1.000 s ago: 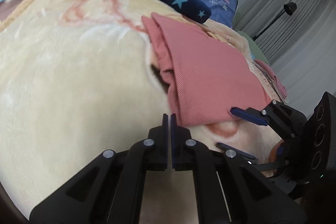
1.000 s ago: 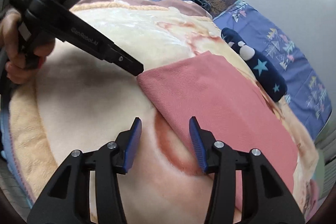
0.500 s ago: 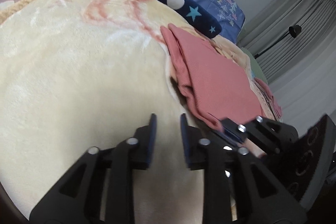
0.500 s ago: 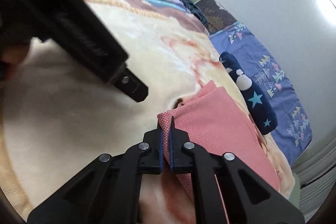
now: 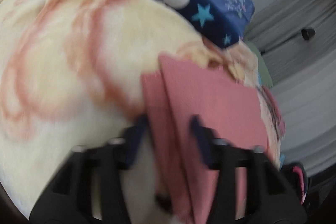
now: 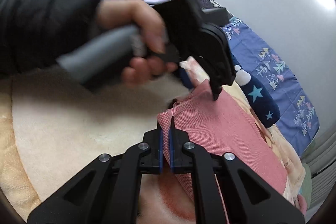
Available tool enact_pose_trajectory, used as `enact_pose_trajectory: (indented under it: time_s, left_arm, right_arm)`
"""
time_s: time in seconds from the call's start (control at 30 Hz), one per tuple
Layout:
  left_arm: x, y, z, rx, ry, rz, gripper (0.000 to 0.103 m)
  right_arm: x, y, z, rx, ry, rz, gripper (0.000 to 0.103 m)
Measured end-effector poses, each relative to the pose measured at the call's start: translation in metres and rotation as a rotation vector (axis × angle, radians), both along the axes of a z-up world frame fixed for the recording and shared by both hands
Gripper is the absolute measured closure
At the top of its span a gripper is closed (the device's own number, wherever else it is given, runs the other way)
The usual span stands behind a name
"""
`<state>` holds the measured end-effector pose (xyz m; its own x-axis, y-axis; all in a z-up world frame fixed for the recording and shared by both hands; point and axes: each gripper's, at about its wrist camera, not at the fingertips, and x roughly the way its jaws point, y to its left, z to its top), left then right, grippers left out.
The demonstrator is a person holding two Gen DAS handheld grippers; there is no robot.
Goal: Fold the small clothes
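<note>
A pink knit garment (image 6: pixel 220 129) with a fine waffle-like weave lies folded on a plush cream blanket (image 6: pixel 73 119) printed with blurry orange-red rings, spread over the bed. The right hand-held gripper (image 6: pixel 166 144), black with blue pads, is pinched tight on the garment's near corner, where the cloth bunches into a thick rounded fold standing up between the fingers. In the right wrist view the left hand-held gripper (image 6: pixel 201 85) comes in from the upper left, held by a bare hand (image 6: pixel 138 39) in a dark sleeve around a grey handle; its fingers stand apart, one blue pad on the blanket side and one black tip touching the top of the pink cloth at the far corner of the same edge. The left wrist view is motion-blurred, but shows the left hand-held gripper (image 5: pixel 168 133) spread wide, straddling the garment's layered edge (image 5: pixel 163 108), with the flat pink panel (image 5: pixel 210 102) stretching beyond. A navy plush cushion (image 6: pixel 260 102) with pale stars and white dots lies just past the garment's far side, against a blue sheet (image 6: pixel 283 68) with small tree shapes. To the left of the garment the blanket runs broad and bare; to the right it slopes off toward grey curtains (image 5: pixel 304 77).
</note>
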<state>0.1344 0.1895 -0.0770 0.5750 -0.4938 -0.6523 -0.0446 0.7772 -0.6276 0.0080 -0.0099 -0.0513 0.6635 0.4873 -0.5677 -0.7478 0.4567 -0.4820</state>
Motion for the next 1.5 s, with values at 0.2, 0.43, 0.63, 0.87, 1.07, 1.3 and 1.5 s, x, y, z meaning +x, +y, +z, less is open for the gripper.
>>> enact_pose_trajectory:
  time_s: [0.2, 0.43, 0.63, 0.87, 1.07, 1.3, 1.5]
  left_arm:
    - [0.0, 0.01, -0.012, 0.012, -0.098, 0.067, 0.098]
    - [-0.01, 0.022, -0.012, -0.075, -0.124, 0.074, 0.071]
    - [-0.006, 0.003, -0.014, -0.077, -0.115, -0.041, 0.05]
    - [0.034, -0.012, -0.017, 0.006, -0.045, -0.038, 0.084]
    - [0.021, 0.009, -0.02, -0.158, -0.114, -0.007, 0.095]
    - [0.024, 0.005, -0.026, -0.112, -0.08, -0.004, 0.086]
    - [0.023, -0.001, -0.025, -0.091, -0.079, -0.041, 0.075]
  right_arm:
    - [0.008, -0.002, -0.013, -0.014, 0.082, -0.001, 0.099]
    - [-0.018, -0.007, -0.01, -0.018, 0.03, 0.027, 0.079]
    - [0.0, -0.018, -0.015, -0.045, 0.054, -0.085, 0.062]
    - [0.014, 0.015, -0.029, -0.08, 0.033, -0.09, 0.073]
    - [-0.014, 0.0, -0.009, 0.001, -0.072, -0.045, 0.099]
    - [-0.026, 0.005, -0.023, -0.085, -0.102, -0.011, 0.072]
    - [-0.014, 0.01, -0.03, -0.13, -0.094, -0.063, 0.066]
